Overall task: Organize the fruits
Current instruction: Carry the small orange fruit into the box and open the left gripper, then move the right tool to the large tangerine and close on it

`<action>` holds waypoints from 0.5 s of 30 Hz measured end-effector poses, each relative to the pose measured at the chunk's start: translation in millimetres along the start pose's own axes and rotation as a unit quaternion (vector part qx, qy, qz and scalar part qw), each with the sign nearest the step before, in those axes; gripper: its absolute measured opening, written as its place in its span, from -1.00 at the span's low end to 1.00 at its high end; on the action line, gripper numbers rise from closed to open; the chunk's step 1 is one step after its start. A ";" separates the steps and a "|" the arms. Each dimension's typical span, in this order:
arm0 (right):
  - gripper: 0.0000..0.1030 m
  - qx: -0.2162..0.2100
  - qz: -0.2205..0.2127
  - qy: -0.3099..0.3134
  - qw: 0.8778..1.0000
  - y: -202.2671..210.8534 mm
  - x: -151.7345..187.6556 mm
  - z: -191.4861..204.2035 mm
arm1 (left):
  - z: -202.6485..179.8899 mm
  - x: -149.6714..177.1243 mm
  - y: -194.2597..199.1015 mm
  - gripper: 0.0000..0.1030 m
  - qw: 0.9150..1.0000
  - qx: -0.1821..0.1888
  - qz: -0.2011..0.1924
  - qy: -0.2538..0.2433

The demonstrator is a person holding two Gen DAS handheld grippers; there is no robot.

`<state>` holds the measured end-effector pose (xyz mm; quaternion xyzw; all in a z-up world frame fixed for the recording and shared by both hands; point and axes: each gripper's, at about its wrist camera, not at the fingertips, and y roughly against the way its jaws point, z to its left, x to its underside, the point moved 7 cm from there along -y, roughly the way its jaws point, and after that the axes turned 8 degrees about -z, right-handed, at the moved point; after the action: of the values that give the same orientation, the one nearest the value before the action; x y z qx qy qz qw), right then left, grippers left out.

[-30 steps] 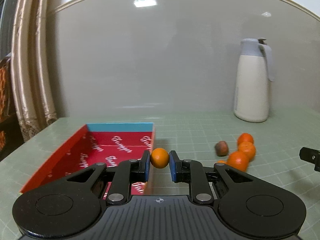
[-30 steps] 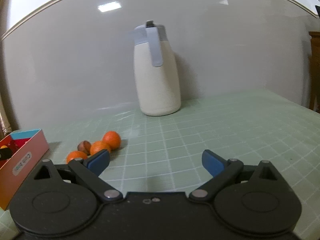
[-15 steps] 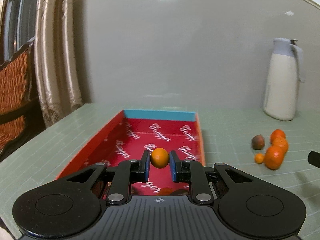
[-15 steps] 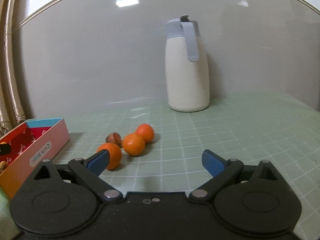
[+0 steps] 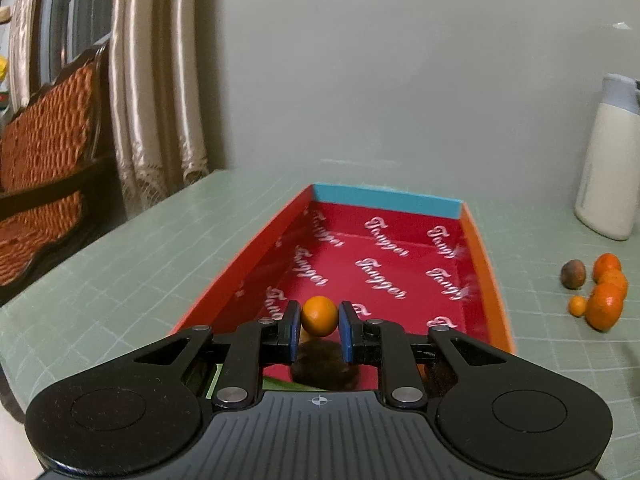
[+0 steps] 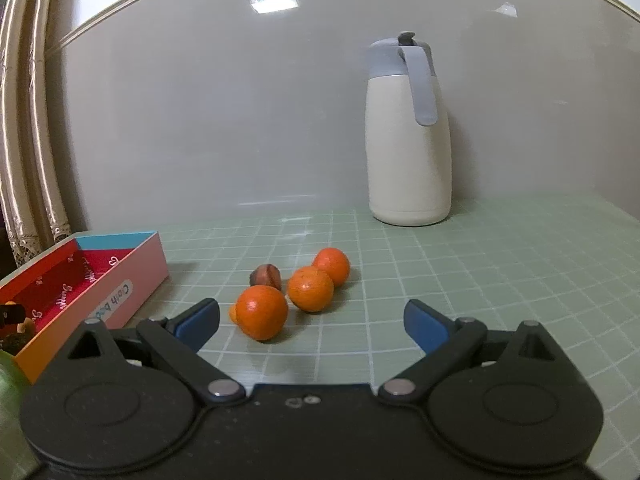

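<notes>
Since a second ago, the small orange fruit point(image 5: 319, 315) has travelled with the left gripper point(image 5: 319, 330) from beside the red box point(image 5: 472, 248) to above its near end, and it now hangs over the patterned red floor, clamped between the two blue pads. Under the fingers a dark rounded thing point(image 5: 322, 364) already lies in the box, too shadowed to name. On the green gridded mat point(image 6: 500, 280) to the box's right, a loose cluster waits: three oranges point(image 6: 262, 312) close together, a tiny orange fruit point(image 6: 233, 313) tucked against the nearest one, and a brown fruit point(image 6: 265, 275) just behind. Facing this cluster, the right gripper point(image 6: 312, 322) has swung toward it, its fingers spread wide apart with nothing between them. Farther back, a cream jug point(image 6: 408, 136) with a grey lid stands near the wall.
</notes>
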<state>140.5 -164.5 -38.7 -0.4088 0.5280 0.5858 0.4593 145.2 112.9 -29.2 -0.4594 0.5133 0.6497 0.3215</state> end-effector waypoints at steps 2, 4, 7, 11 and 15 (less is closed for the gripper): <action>0.92 -0.002 -0.001 0.000 1.000 -0.3 0.1 2.2 | 2.9 0.6 1.0 -0.60 1.000 -0.005 -0.001 -0.001; 0.92 -0.004 -0.001 0.000 1.000 -1.0 0.2 4.2 | 5.2 1.0 1.6 -0.60 1.000 -0.009 -0.002 -0.002; 0.92 -0.007 0.000 0.001 1.000 -2.2 0.6 7.3 | 8.3 1.2 2.3 -0.60 1.000 -0.011 -0.001 0.001; 0.92 -0.010 0.000 0.003 1.000 -3.1 0.6 9.3 | 11.9 -0.1 3.9 -0.43 1.000 -0.014 -0.002 0.010; 0.92 -0.011 0.001 0.001 1.000 -3.9 0.4 8.9 | 17.5 -6.0 12.3 0.58 0.999 -0.012 -0.023 0.029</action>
<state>144.2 -155.5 -39.1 -0.4141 0.5221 0.5918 0.4536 131.8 126.8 -18.2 -0.4937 0.5035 0.6348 0.3159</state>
